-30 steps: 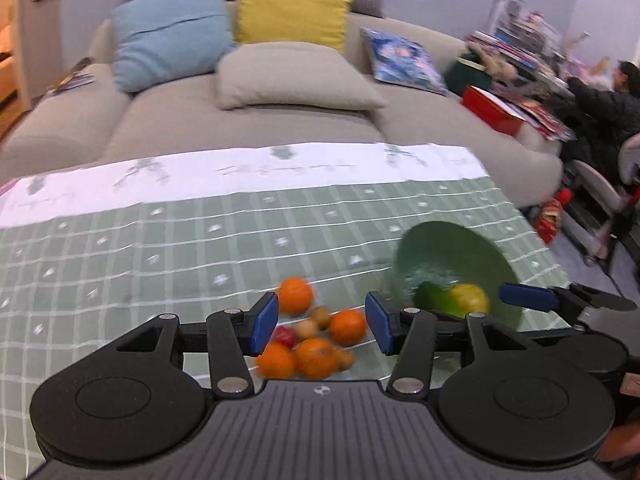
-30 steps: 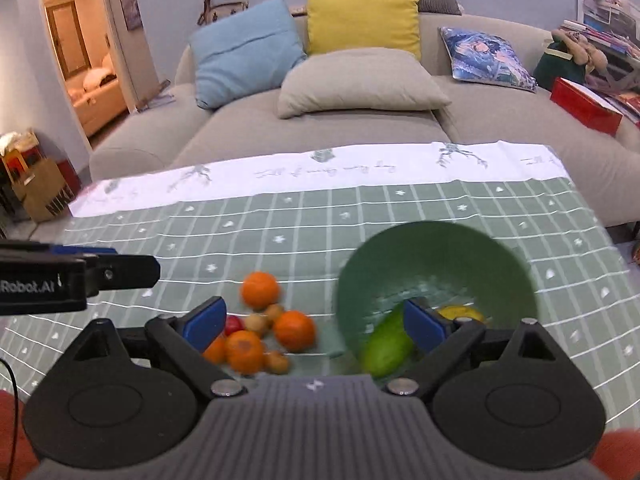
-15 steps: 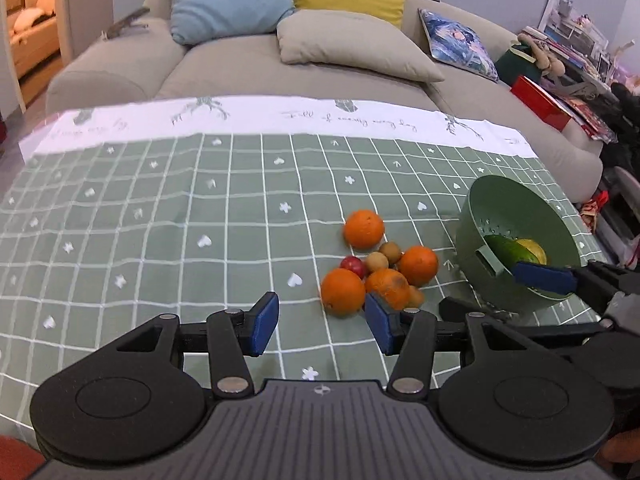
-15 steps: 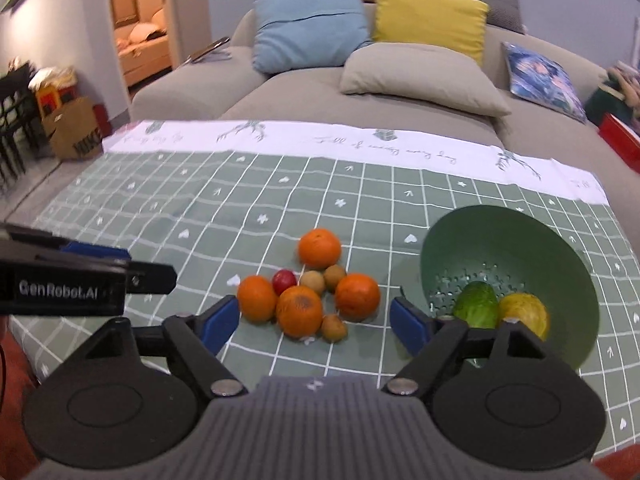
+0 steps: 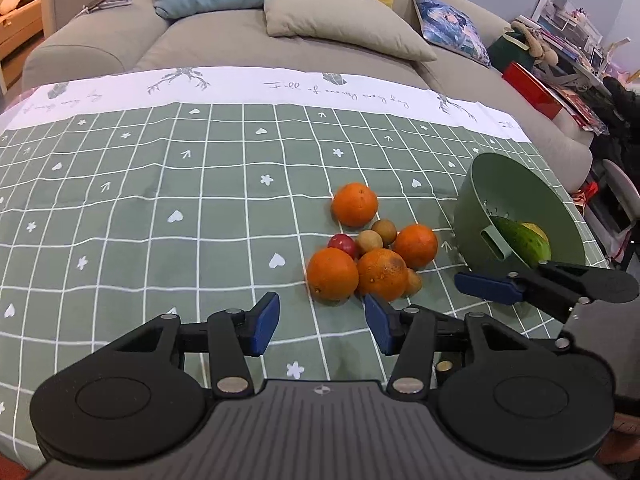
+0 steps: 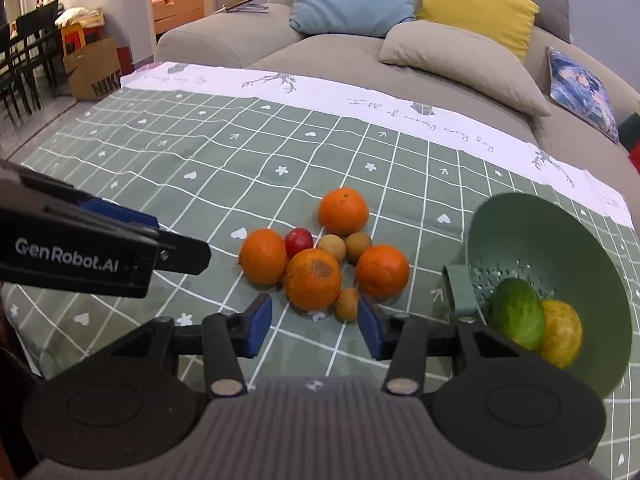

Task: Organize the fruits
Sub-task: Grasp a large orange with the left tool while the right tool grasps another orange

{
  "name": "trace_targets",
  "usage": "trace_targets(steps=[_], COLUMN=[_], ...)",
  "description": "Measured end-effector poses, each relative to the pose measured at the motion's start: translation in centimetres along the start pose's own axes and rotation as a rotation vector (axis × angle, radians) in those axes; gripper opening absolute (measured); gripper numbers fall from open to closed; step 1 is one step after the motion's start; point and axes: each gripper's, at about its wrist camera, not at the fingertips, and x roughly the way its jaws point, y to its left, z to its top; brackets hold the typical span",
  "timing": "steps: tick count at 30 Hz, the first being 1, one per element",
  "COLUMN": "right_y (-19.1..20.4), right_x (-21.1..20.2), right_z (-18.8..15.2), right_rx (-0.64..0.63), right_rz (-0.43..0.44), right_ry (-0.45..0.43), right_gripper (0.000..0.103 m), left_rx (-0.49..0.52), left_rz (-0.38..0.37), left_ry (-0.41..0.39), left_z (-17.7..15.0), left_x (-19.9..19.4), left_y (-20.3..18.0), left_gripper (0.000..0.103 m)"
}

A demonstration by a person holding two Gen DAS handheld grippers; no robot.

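Several oranges lie in a tight pile on the green checked tablecloth, among them a blemished orange (image 6: 313,280) (image 5: 382,274), with a small red fruit (image 6: 298,240) and three small brown fruits (image 6: 347,304). My right gripper (image 6: 314,328) hovers just short of the blemished orange. Its jaws are closing and the pads press on nothing. My left gripper (image 5: 322,324) stands open beside it, just short of the nearest orange (image 5: 332,274), holding nothing. A green colander bowl (image 6: 500,204) (image 5: 472,184), tilted at the right, holds a green fruit (image 6: 518,312) and a yellow fruit (image 6: 560,332).
A beige sofa (image 5: 280,44) with blue, yellow and beige cushions runs behind the table. The tablecloth (image 5: 160,184) stretches bare to the left of the pile. A paper bag (image 6: 94,68) and dark chairs stand far left, cluttered shelves far right.
Both grippers have sunk toward the table and come closer to the fruit pile. The right gripper moved from in front of the bowl to the pile, and its jaws have narrowed.
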Motion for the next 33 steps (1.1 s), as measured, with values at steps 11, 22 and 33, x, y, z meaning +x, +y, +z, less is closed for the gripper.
trace_targets(steps=[11,22,33], right_y=[0.4,0.1,0.2], right_x=[3.6,5.5,5.7], right_z=[1.1,1.5,1.7], right_rx=[-0.132,-0.141,-0.117], right_rz=[-0.010,0.059,0.066], right_ry=[0.023,0.046,0.058], right_gripper=[0.043,0.039,0.038], left_rx=[0.026,0.013,-0.011], left_rz=[-0.048,-0.089,-0.090], left_ry=[0.074,0.137,0.126], left_z=[1.7,2.8,2.7], left_x=[4.1,6.8,7.7], left_y=[0.4,0.8,0.5], left_gripper=[0.059,0.054,0.044])
